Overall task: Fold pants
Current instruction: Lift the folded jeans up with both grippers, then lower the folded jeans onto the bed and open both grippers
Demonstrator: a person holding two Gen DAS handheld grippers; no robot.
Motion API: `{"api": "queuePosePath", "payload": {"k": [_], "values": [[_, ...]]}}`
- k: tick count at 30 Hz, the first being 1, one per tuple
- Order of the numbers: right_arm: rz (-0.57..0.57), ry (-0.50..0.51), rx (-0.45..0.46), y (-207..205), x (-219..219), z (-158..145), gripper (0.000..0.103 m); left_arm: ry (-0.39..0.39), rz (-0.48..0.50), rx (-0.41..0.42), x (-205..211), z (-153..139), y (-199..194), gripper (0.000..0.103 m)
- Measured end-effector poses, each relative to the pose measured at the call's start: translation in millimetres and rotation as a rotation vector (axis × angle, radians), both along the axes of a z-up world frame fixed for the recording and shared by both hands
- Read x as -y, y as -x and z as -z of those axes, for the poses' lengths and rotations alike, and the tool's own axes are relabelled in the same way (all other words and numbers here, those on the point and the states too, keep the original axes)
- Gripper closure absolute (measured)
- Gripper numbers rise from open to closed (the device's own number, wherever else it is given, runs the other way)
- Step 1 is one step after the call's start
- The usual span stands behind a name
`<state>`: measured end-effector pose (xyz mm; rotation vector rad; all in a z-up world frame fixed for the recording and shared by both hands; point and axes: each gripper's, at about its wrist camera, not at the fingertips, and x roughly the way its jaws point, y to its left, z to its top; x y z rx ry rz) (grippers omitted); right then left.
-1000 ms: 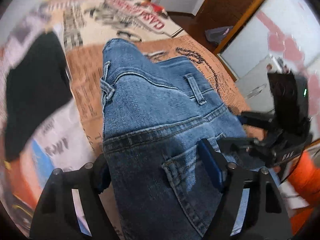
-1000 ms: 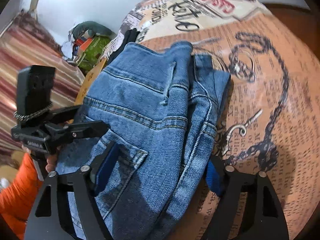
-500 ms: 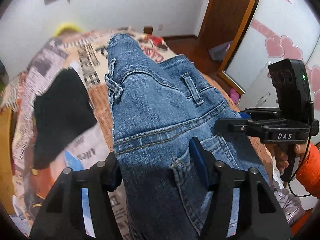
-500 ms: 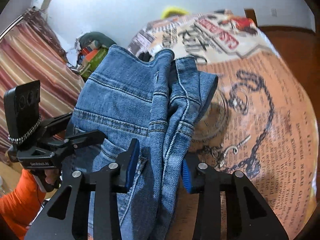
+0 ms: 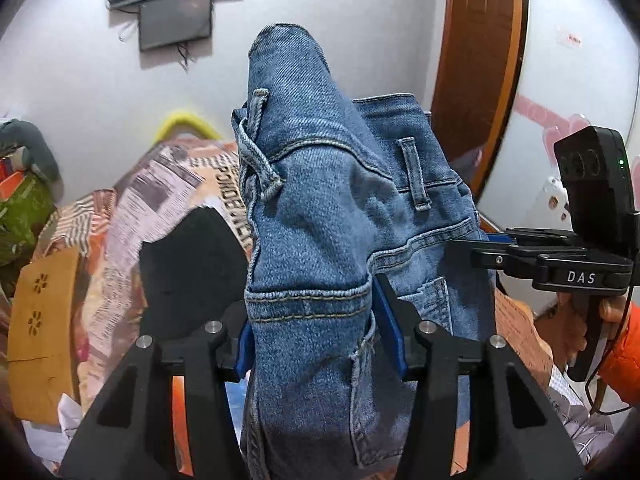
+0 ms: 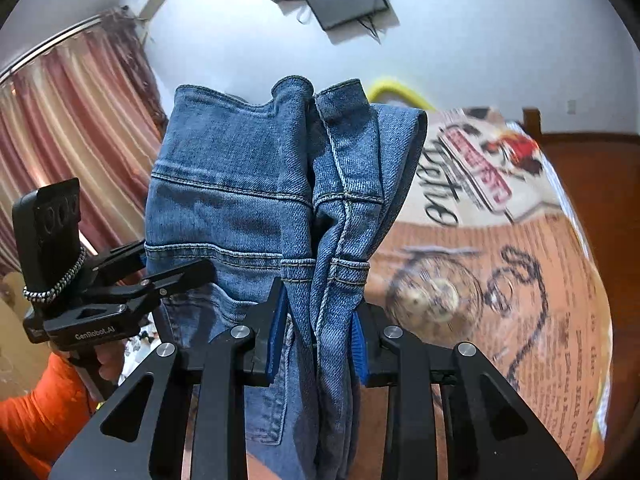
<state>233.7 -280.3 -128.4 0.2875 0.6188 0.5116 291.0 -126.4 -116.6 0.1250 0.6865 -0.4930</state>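
Observation:
The blue denim jeans (image 5: pixel 320 216) hang in the air, waistband end up, held by both grippers. My left gripper (image 5: pixel 316 332) is shut on the jeans near the waistband seam, blue pads pressed on the bunched cloth. My right gripper (image 6: pixel 320 328) is shut on the other side of the jeans (image 6: pixel 248 200), pinching a gathered fold. The right gripper also shows at the right of the left wrist view (image 5: pixel 492 256), the left gripper at the left of the right wrist view (image 6: pixel 152 276). The legs hang below, out of sight.
Below is a bed with a newspaper-print cover (image 6: pixel 520 264). A black garment (image 5: pixel 192 264) lies on it to the left. A wooden door (image 5: pixel 476 60) and white wardrobe (image 5: pixel 572 80) stand right; a striped curtain (image 6: pixel 60 128) hangs left. A wall screen (image 5: pixel 176 16) is behind.
Both grippers closed tighter on the jeans and lifted them off the bed; the views tilted up from the cover to the wall.

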Motion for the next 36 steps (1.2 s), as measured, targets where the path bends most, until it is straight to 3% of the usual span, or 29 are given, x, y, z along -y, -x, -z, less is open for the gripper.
{"api": "queuePosePath", "payload": {"k": [16,28,36], "values": [[-0.106,0.052,0.047,-45,-79,-25,0.077,0.041,-0.147,0.043,-93,-8,-22,0.052],[-0.171,0.045,0.045,-109,-140,-16,0.077,0.053,-0.254,0.034,-163,9,-75,0.052],[-0.129,0.07,0.052,-149,-159,-19,0.077,0.125,-0.252,-0.002,-184,20,-129,0.052]]}}
